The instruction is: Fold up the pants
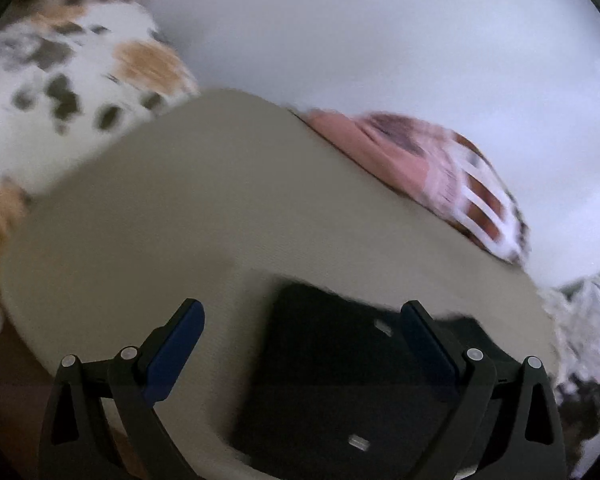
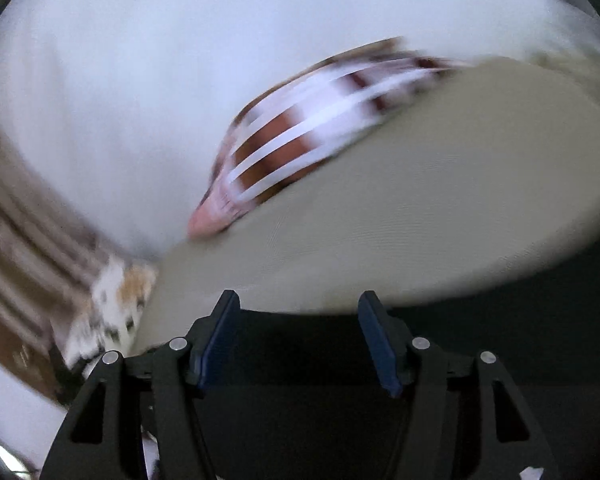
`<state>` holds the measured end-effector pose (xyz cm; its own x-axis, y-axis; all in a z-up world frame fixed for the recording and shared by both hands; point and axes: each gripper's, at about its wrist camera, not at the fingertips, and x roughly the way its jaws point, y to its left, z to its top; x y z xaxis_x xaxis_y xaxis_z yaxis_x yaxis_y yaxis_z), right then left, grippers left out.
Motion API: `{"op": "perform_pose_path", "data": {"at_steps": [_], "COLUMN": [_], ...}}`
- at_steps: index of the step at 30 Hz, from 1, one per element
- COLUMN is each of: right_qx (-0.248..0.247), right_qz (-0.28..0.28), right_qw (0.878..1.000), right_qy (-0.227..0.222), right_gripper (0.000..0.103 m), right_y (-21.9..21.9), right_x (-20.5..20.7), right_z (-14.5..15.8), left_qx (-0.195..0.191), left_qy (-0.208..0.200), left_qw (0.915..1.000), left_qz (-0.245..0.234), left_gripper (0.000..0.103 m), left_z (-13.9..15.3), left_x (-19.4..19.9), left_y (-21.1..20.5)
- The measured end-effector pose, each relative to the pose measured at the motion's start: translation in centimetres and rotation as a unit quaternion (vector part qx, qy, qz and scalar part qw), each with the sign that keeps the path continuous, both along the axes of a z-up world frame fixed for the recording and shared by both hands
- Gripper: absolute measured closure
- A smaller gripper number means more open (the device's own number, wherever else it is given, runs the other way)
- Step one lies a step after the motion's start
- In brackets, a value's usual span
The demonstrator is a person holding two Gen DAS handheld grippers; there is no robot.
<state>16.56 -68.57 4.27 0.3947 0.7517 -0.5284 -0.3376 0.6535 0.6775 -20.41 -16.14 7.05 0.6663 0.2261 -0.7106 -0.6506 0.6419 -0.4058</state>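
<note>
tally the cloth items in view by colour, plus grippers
Black pants: 1
Red-and-white plaid cloth: 1
White cloth with orange and dark spots: 1
Left hand-held gripper, open: 1
Right hand-held gripper, open: 1
Total: 5, all on or beside the beige surface.

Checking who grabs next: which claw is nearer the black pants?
Too close to call. The left claw, open, hangs above the black pants on the beige table; the right claw, open, sits over their dark edge.
</note>
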Motion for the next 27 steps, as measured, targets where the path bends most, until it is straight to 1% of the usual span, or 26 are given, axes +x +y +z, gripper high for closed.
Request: {"op": "perform_pose_path", "data": {"at_steps": [1,2,3,4,6,7,8,10,12,16,18,20,22,24,27], "right_qx": [0.016,0.027,0.031,0.034,0.064,0.07,0.067,0.075,0.085,0.102,0.093,0.103,0.107,0.11,0.106], "right_qz": [-0.043,-0.073,-0.109,-0.144,-0.198,-0.214,-0.226,-0.23,-0.234,-0.229,-0.224,-0.217,-0.214,-0.2,-0.182], "right_qw": [0.999,0.996,0.992,0.987,0.975,0.971,0.968,0.967,0.965,0.965,0.966,0.967,0.967,0.97,0.973], "right_qy": [0.02,0.033,0.047,0.061,0.084,0.084,0.082,0.079,0.079,0.081,0.086,0.09,0.085,0.088,0.097], "right_gripper": [0.042,0.042,0.042,0.042,0.042,0.042,0.042,0.042,0.042,0.042,0.042,0.042,0.042,0.042,0.042], "right_y": [-4.9,-8.1,-11.7,-14.8,-20.5,-22.3,-23.6,-24.9,-25.5,-25.1,-24.5,-23.9,-23.6,-22.5,-21.0], "right_x": [-0.7,-1.3,-2.0,-2.8,-4.3,-4.9,-5.1,-5.1,-4.7,-3.7,-3.0,-2.7,-2.8,-2.7,-2.6], "right_z": [-0.9,-1.6,-2.4,-3.2,-4.8,-5.2,-5.4,-5.7,-6.2,-7.0,-7.7,-8.3,-8.3,-8.3,-8.4], "left_qx": [-0.013,-0.028,-0.031,-0.027,-0.001,0.013,0.025,0.047,0.051,0.048,0.051,0.045,0.035,0.029,0.032], "left_qy": [-0.005,-0.013,-0.013,-0.007,0.007,0.013,0.021,0.045,0.056,0.053,0.056,0.055,0.054,0.053,0.057], "left_qw": [0.9998,0.999,0.9984,0.9977,0.9961,0.9948,0.9935,0.9902,0.9888,0.9901,0.9909,0.9918,0.9928,0.9931,0.9921], "left_qz": [-0.013,-0.034,-0.045,-0.062,-0.088,-0.1,-0.109,-0.124,-0.128,-0.12,-0.111,-0.106,-0.102,-0.101,-0.107], "left_gripper": [0.005,0.005,0.005,0.005,0.005,0.005,0.005,0.005,0.005,0.005,0.005,0.005,0.005,0.005,0.005], "left_z": [-0.3,-0.8,-1.0,-1.1,-1.2,-1.2,-1.2,-1.5,-1.6,-1.6,-1.7,-1.8,-2.0,-2.2,-2.4], "left_x": [0.5,1.3,2.0,2.7,3.9,4.3,4.6,5.3,5.6,4.9,4.5,4.2,4.0,4.0,4.2], "left_y": [-1.0,-2.4,-3.2,-4.6,-6.9,-7.8,-8.7,-10.2,-10.8,-11.8,-11.7,-11.6,-11.5,-11.5,-11.7]}}
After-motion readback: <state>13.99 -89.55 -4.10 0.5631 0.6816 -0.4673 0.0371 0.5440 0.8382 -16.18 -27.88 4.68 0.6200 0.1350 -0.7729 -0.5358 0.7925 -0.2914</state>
